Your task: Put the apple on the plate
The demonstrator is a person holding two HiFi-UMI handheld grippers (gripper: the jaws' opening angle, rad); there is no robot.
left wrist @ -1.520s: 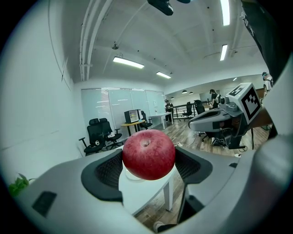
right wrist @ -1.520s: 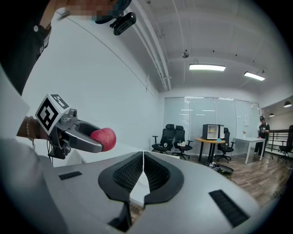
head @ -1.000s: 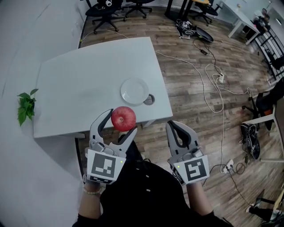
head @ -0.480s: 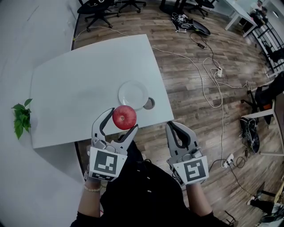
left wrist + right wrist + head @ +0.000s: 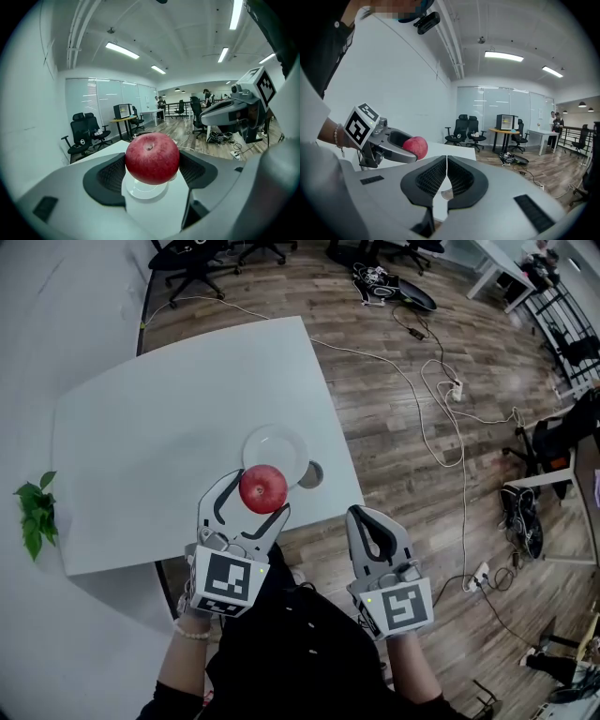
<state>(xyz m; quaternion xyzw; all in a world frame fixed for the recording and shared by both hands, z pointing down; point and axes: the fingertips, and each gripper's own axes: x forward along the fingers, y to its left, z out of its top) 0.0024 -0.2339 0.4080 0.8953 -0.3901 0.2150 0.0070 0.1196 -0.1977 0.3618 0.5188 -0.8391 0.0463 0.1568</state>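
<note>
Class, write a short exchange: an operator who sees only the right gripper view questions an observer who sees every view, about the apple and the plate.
Operator: I see the apple in the left gripper. Where is the plate?
Observer: Head view: on the white table, near its corner, beside a round hole.
Operator: Is the apple over it?
Observer: Left gripper view: the plate shows just behind and below the apple, which the jaws clamp; it is not yet set down.
</note>
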